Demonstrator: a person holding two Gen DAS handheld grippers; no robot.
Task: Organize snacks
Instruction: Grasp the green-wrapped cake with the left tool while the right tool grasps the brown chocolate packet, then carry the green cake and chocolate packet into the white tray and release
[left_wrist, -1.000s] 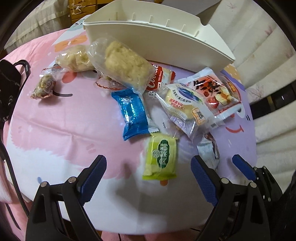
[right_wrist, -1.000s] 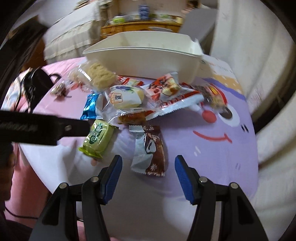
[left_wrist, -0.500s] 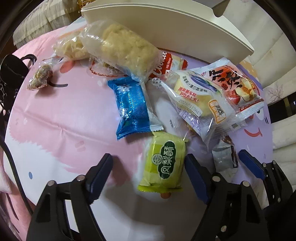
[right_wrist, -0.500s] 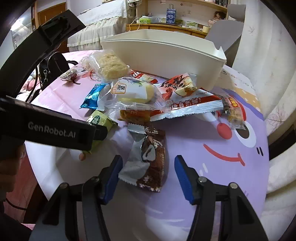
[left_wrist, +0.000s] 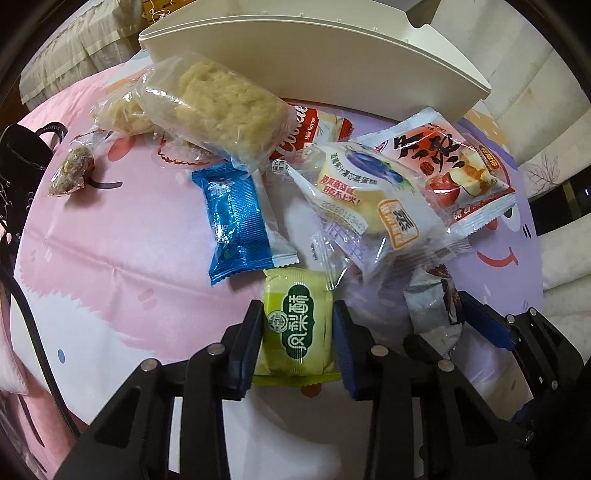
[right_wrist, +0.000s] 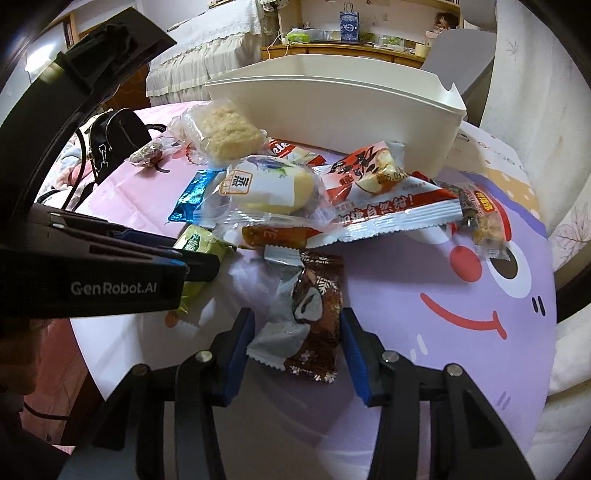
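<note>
A green snack packet (left_wrist: 299, 325) lies on the pink and purple cartoon tablecloth (left_wrist: 122, 236). My left gripper (left_wrist: 297, 310) is closing on it, and both blue pads touch its sides. It also shows in the right wrist view, with the green packet (right_wrist: 195, 243) in its jaws. A brown and silver snack packet (right_wrist: 314, 295) lies flat between the fingers of my right gripper (right_wrist: 295, 317). Those jaws are closing too, with the pads right at the wrapper's edges and no squeeze visible. A white plastic bin (right_wrist: 332, 110) stands behind the snack pile.
The pile holds a blue packet (left_wrist: 236, 218), a clear-wrapped puffed cake (left_wrist: 221, 107), a yellow cake in clear wrap (left_wrist: 369, 199) and a red packet (left_wrist: 450, 166). A black bag (right_wrist: 114, 136) sits at the table's left edge. The table's near edge runs just below both grippers.
My left gripper moved forward over the green packet and its jaws closed from wide apart onto it. The right jaws narrowed around the brown packet and sank a little.
</note>
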